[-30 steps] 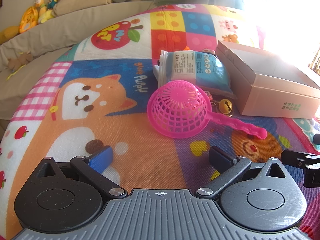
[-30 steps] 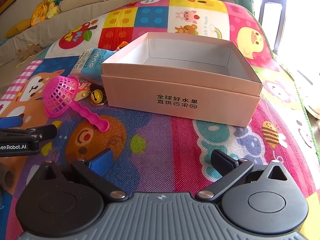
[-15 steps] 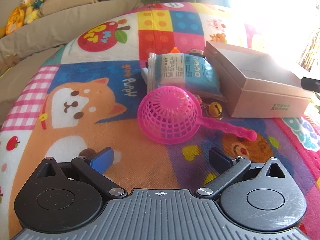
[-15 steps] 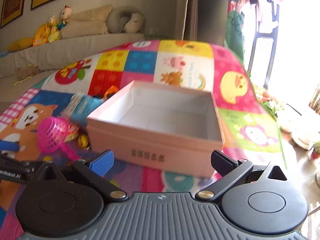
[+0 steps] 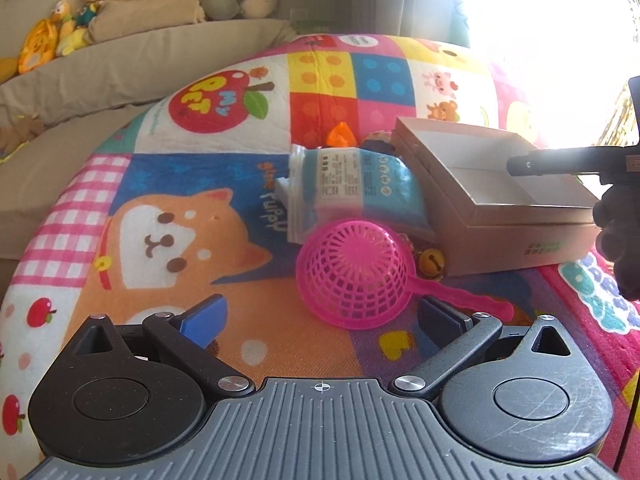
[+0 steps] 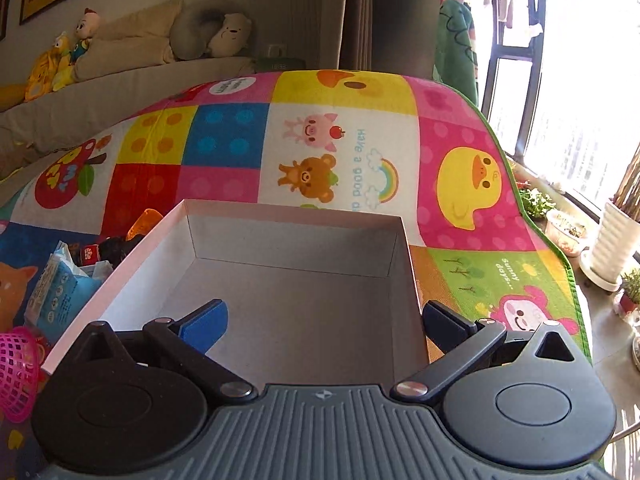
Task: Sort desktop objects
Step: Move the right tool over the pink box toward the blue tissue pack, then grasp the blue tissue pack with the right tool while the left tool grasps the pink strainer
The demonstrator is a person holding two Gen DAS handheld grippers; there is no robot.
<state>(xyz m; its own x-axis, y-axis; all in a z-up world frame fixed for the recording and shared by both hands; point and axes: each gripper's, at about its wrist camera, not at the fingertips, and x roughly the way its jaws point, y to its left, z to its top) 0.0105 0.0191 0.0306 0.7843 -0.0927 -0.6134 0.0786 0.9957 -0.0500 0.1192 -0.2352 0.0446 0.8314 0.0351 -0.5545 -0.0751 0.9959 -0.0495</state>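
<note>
On the patchwork play mat (image 5: 224,184), the left gripper (image 5: 320,314) hovered with jaws wide and empty just short of the pink mesh scoop (image 5: 354,276), dome-up at its twelve o'clock, thin handle trailing toward four o'clock. The right gripper (image 6: 322,320) hung wide and empty over the bare cardboard box (image 6: 288,240). Judging by this, the first pickup was in hand; next, closing on the springy plastic lattice.

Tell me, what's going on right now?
Both tongs open, empty. Left tongs facing pink strainer; right tongs over empty box. Nothing in the way.
</note>
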